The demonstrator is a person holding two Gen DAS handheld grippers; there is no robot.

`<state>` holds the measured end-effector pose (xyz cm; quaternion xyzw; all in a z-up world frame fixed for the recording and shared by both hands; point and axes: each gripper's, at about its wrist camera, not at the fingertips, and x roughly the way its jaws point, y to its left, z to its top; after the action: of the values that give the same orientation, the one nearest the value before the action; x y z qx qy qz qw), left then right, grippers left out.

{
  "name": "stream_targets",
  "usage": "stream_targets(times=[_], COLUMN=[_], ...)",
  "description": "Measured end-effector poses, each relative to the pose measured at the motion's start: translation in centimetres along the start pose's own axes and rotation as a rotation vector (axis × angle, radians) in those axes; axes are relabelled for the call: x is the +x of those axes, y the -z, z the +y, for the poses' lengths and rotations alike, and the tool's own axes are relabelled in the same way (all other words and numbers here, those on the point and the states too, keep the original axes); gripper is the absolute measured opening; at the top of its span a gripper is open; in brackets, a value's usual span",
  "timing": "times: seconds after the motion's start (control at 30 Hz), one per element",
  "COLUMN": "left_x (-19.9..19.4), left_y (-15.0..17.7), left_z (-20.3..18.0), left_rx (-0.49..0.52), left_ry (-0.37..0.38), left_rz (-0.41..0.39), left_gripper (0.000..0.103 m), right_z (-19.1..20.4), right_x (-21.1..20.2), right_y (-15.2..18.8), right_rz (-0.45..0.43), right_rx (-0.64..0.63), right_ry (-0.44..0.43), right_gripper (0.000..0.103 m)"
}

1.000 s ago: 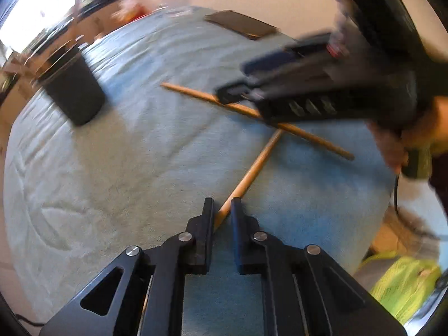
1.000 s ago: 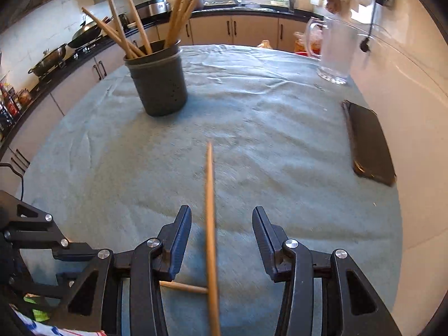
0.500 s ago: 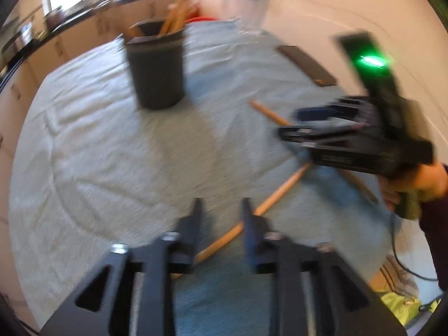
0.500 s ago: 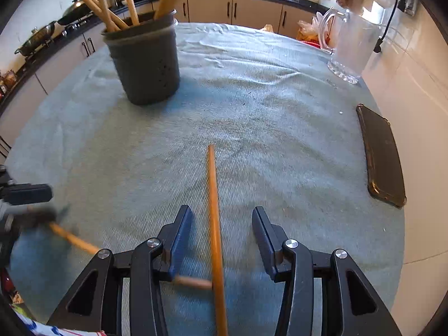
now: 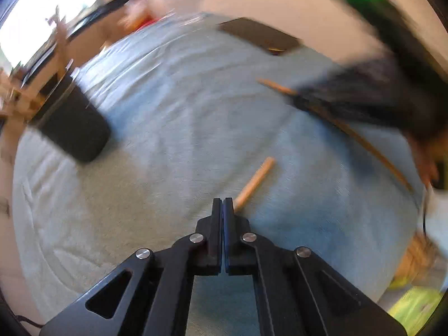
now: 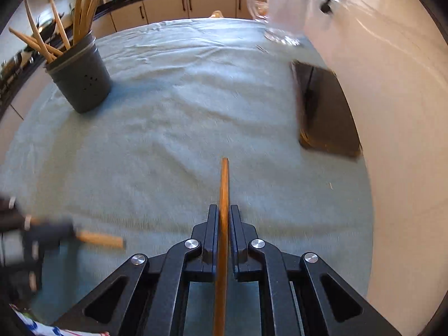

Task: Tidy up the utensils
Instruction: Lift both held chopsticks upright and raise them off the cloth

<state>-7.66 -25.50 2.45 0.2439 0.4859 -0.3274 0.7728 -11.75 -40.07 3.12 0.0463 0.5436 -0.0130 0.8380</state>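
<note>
Two wooden utensil handles are in our grip. The thinner, darker stick (image 6: 223, 224) runs straight between the fingers of our right gripper (image 6: 223, 218), which press narrowly on it from both sides; its far end points out over the table (image 6: 196, 106), and its near end passes back under the camera. In the left wrist view that same stick (image 5: 361, 140) slants across the cloth, its upper part partly covered by the blurred dark body of the right gripper (image 5: 350, 98). Our left gripper (image 5: 223, 204) has its fingers drawn almost together, with only a thin slit between them, and a short, thicker wooden handle (image 5: 254, 180) juts out from just beside the tips toward the upper right; we cannot tell whether the pads truly pinch it or it lies under them. From the right wrist view the left gripper (image 6: 67, 231) appears as a dark blur at the left edge with that thicker handle (image 6: 100, 239) sticking out of it over the cloth. The dark grey utensil holder (image 6: 81, 81) stands upright well apart from both grippers, at the far left of the table, already full of wooden sticks (image 6: 81, 8). A dark flat slab (image 6: 327, 112) lies near the table's right edge, and a clear glass jug (image 6: 285, 8) stands beyond it.
</note>
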Motion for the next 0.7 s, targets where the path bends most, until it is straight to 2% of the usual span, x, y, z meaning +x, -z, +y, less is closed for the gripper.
stream_targets(times=[0.07, 0.13, 0.2, 0.27, 0.3, 0.33, 0.4, 0.53, 0.63, 0.67, 0.7], left_x=[0.8, 1.0, 0.2, -1.4, -2.4, -3.4, -4.6, -4.3, -2.9, -3.0, -2.9], left_y=[-0.6, -0.6, -0.3, 0.1, 0.3, 0.7, 1.5, 3.3, 3.9, 4.2, 4.4], left_z=[2.3, 5.9, 7.4, 7.2, 6.6, 5.6, 3.7, 0.7, -0.1, -0.1, -0.4], left_rx=[-0.145, -0.327, -0.372, -0.325, -0.279, -0.21, -0.084, 0.123, 0.198, 0.212, 0.23], left_ry=[-0.01, 0.012, 0.007, 0.036, 0.059, 0.084, 0.092, 0.106, 0.094, 0.096, 0.101], left_rz=[0.03, 0.033, 0.012, -0.049, -0.076, -0.097, -0.129, -0.078, -0.027, -0.022, -0.011], left_gripper=[0.0, 0.001, 0.001, 0.003, 0.012, 0.027, 0.045, 0.046, 0.045, 0.042, 0.029], right_z=[-0.7, -0.8, -0.4, 0.1, 0.4, 0.7, 0.9, 0.9, 0.7, 0.8, 0.9], right_x=[-0.5, -0.8, -0.9, -0.7, -0.7, -0.7, -0.6, -0.6, -0.6, -0.6, -0.6], right_y=[0.8, 1.4, 1.7, 1.7, 1.7, 1.7, 1.7, 1.8, 1.9, 1.9, 1.9], right_rz=[0.009, 0.012, 0.011, 0.01, 0.005, 0.0, -0.004, -0.008, -0.006, -0.005, -0.004], right_rx=[0.035, 0.057, 0.061, 0.052, 0.041, 0.03, 0.022, 0.032, 0.048, 0.047, 0.043], right_ry=[-0.05, -0.095, -0.117, -0.111, -0.103, -0.095, -0.091, -0.102, -0.115, -0.113, -0.107], right_gripper=[0.008, 0.008, 0.008, 0.008, 0.008, 0.008, 0.009, 0.01, 0.01, 0.01, 0.01])
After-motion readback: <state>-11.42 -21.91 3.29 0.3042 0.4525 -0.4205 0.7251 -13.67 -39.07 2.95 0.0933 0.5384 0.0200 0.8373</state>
